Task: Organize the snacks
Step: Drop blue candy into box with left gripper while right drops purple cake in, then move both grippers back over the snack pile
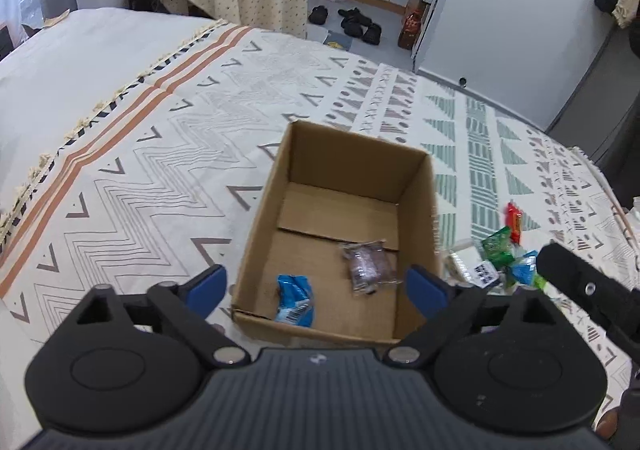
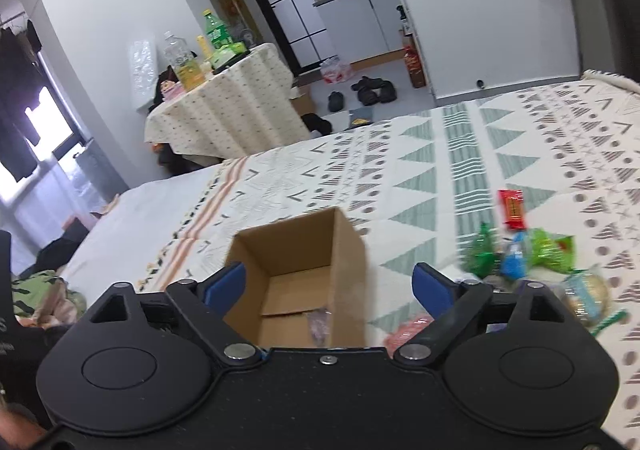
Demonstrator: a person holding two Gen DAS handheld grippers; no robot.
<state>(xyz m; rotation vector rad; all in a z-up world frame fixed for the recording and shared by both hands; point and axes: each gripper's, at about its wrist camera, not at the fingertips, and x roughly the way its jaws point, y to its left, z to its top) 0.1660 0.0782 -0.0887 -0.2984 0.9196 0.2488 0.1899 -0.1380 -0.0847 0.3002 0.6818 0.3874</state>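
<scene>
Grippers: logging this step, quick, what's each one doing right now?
Left gripper: open, holding nothing, above the cardboard box.
Right gripper: open, holding nothing.

Open-topped box [image 1: 416, 185], snack pile [image 1: 504, 254] alongside

Bright daylight, window [image 2: 44, 117] glare, fisheye warp, slight blur.

No legible text in either view. A barcode shows on the blue snack packet [image 1: 294, 300] inside the cardboard box [image 1: 420, 185]. A black-and-white code label [image 1: 485, 273] among the loose snacks is unreadable.
</scene>
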